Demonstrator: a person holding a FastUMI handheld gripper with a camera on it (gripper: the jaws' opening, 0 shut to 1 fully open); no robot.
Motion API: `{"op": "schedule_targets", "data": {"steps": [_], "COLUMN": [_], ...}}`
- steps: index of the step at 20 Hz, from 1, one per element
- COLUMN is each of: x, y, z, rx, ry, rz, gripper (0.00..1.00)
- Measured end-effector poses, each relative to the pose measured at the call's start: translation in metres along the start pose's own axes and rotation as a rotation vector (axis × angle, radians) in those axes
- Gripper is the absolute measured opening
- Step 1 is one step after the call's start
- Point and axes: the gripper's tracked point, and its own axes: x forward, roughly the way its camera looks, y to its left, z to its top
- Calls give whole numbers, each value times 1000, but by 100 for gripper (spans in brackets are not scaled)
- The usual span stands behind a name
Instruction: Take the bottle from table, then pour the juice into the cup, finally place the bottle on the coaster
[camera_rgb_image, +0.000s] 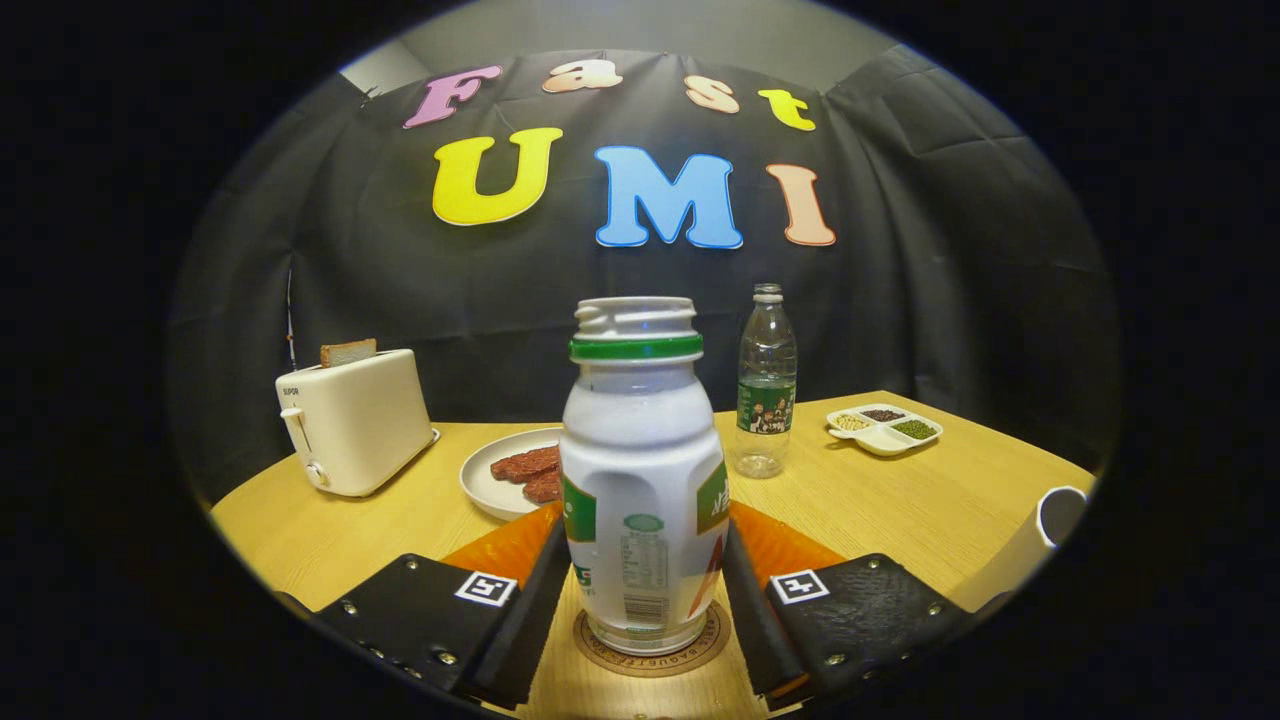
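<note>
**Bottle at the coaster, set-down in hand**

Bottle (643, 480) upright between the fingers of the gripper (645, 590), cap off, base over the round coaster (652, 645); whether it rests there or hangs just above, cannot tell. Both fingers lie against the bottle's sides, so the grip reads as closed on it. Judged step: the final placing. To do it well: keep the bottle plumb, settle the base fully inside the coaster's ring, then part the fingers evenly so neither drags it off centre; draw straight back. Cup (1045, 535) well off to the right on the table (900, 500); toaster (352, 420), plate (490, 485) and clear water bottle (766, 385) beyond.
</note>
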Motion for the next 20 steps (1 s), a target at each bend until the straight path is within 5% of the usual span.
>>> {"op": "schedule_targets", "data": {"steps": [3,10,20], "x": [-3,-24,-92], "y": [2,11,-24], "z": [3,82,189], "rx": [10,122,66], "ry": [-11,-210,-431], "rz": [23,93,38], "gripper": [99,99,99]}}
